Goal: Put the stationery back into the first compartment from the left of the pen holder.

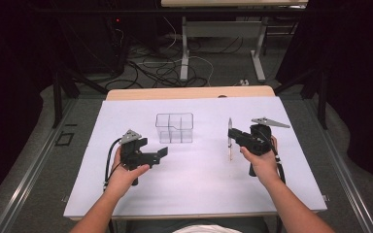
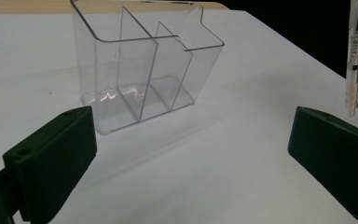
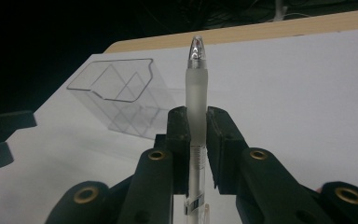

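**Pen held upright in the right claw, clear organizer waiting mid-table**

While the person stands at the near edge with both forearms over the white tabletop [image 1: 199,189], the right claw [image 1: 231,134] is clamped on a pen [image 1: 230,138], and the left claw [image 1: 163,153] is spread wide with nothing between its jaws.

From the right gripper view, the two black jaws press on the pen's frosted barrel from either side; the clear rounded end of the pen [image 3: 196,93] pokes up well above them and the see-through lower barrel runs down between the jaw arms. In the high view the pen stands roughly upright at the front of that claw, right of the table's middle. Whether its lower tip touches the sheet I cannot tell.

A clear plastic organizer [image 1: 175,127] stands upright on the tabletop near the middle, a bit towards the far side, between the two hands and apart from both. Thin walls divide the organizer [image 2: 144,70] into compartments, and one top corner is stepped in. All the compartments that I can see are bare.

The left claw sits low at the left, pointing towards the organizer, with the box just ahead of its jaws. In the left gripper view the held pen [image 2: 354,60] hangs at the far right edge.
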